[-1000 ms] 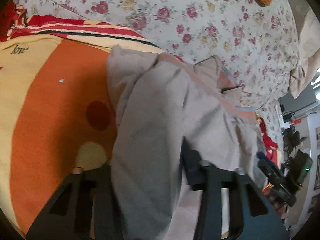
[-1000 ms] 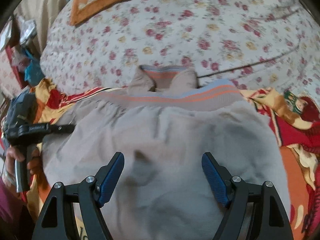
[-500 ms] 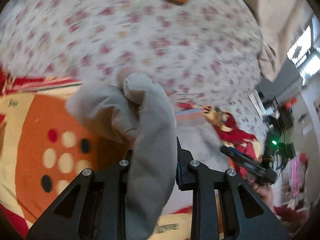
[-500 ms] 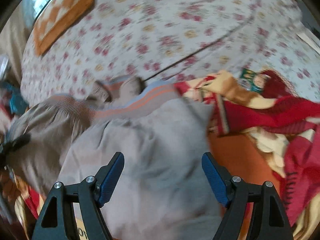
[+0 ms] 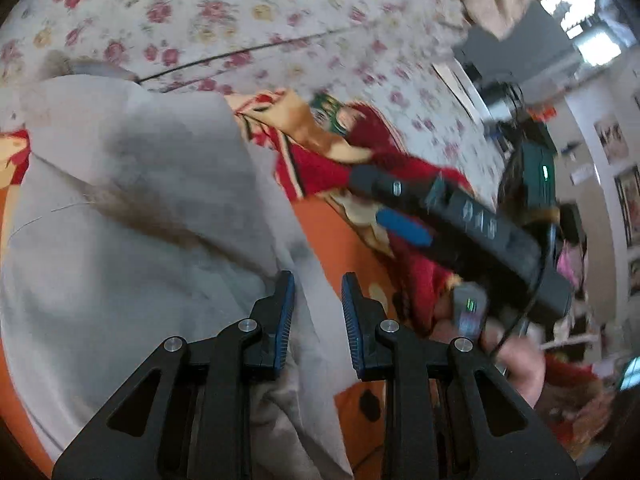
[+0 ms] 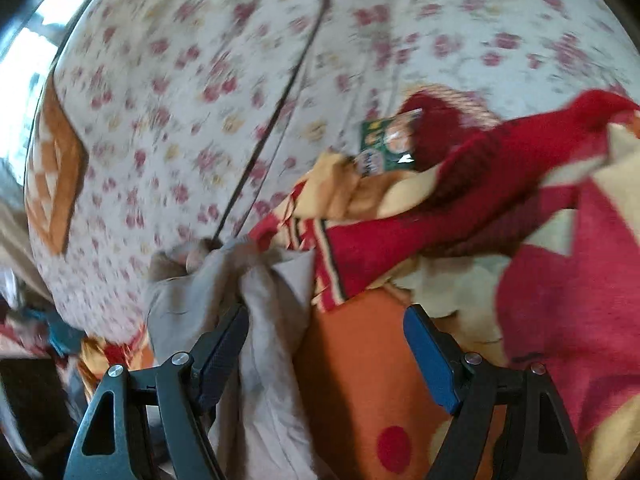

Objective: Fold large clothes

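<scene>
The step in hand looks like carrying a folded edge of the grey garment (image 5: 132,240) across and laying it down. To do it well, the left gripper (image 5: 316,312) should keep its pinch on the cloth until the fold lies flat, then let go low over the blanket (image 5: 332,224) so nothing springs back. The moving edge should line up with the layer beneath, and any ridge should be smoothed afterward.

In the left view, the garment spreads over the left and middle of the orange-and-red blanket on the bed (image 5: 248,12). A strip of it runs down between the left gripper's fingers, which stand narrowly apart. They appear to be gripping that strip, though blur makes contact uncertain. The right gripper shows at the right, over the blanket.

In the right view, the right gripper (image 6: 326,344) has its fingers wide apart and holds nothing. The bunched garment (image 6: 256,320) touches the left finger (image 6: 224,344) and hangs partly between the two. The right finger (image 6: 430,360) is well clear of it, over bare blanket (image 6: 360,380).
</scene>
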{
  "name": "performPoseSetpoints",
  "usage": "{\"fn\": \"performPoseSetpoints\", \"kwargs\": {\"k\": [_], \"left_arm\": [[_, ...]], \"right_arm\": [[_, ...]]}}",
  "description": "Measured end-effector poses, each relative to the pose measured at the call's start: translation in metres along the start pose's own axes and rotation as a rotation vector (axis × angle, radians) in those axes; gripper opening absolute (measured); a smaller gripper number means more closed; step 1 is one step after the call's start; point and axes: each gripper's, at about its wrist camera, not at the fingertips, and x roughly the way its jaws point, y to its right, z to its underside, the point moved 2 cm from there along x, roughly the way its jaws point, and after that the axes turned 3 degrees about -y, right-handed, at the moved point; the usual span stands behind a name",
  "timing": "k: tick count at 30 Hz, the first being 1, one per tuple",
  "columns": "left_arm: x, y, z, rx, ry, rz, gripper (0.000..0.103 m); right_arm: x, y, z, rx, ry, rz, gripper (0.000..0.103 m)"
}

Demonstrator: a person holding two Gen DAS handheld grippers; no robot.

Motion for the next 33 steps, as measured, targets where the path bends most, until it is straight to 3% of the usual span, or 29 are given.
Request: {"fn": "performPoseSetpoints", "kwargs": {"k": [6, 7, 9, 10, 13, 17, 21, 26, 29, 33], "left_arm": [[-0.078, -0.012, 0.026, 0.054, 0.116, -0.003, 0.028], [-0.094, -0.024, 0.034, 0.045, 0.146, -0.018, 0.031], [-0.112, -0.043, 0.045, 0.021, 0.194, -0.056, 0.046], [-0.117, -0.053, 0.052, 0.01, 0.214, -0.084, 0.046], [-0.104, -0.073, 0.069, -0.014, 0.174, -0.149, 0.046], [-0.052, -0.084, 0.09, 0.002, 0.086, -0.273, 0.046], [-0.028, -0.079, 0.102, 0.063, 0.104, -0.36, 0.046], [-0.058, -0.077, 0.094, 0.043, 0.15, -0.286, 0.046], [-0.079, -0.083, 0.084, 0.027, 0.22, -0.335, 0.046], [-0.082, -0.108, 0.055, -0.045, 0.234, -0.362, 0.046]], "right_arm": [[-0.017, -0.015, 0.006, -0.035, 0.008, -0.11, 0.078], [-0.018, -0.02, 0.008, -0.051, 0.004, -0.129, 0.078], [-0.02, -0.038, 0.017, -0.106, -0.01, -0.176, 0.08], [-0.019, -0.044, 0.021, -0.123, -0.014, -0.196, 0.081], [-0.01, -0.061, 0.033, -0.162, -0.036, -0.239, 0.082], [0.013, -0.073, 0.046, -0.166, -0.096, -0.271, 0.082], [0.031, -0.079, 0.053, -0.159, -0.137, -0.29, 0.082], [0.029, -0.087, 0.053, -0.196, -0.12, -0.292, 0.082], [0.019, -0.094, 0.052, -0.244, -0.073, -0.273, 0.083], [0.016, -0.101, 0.056, -0.277, -0.079, -0.283, 0.084]]}}
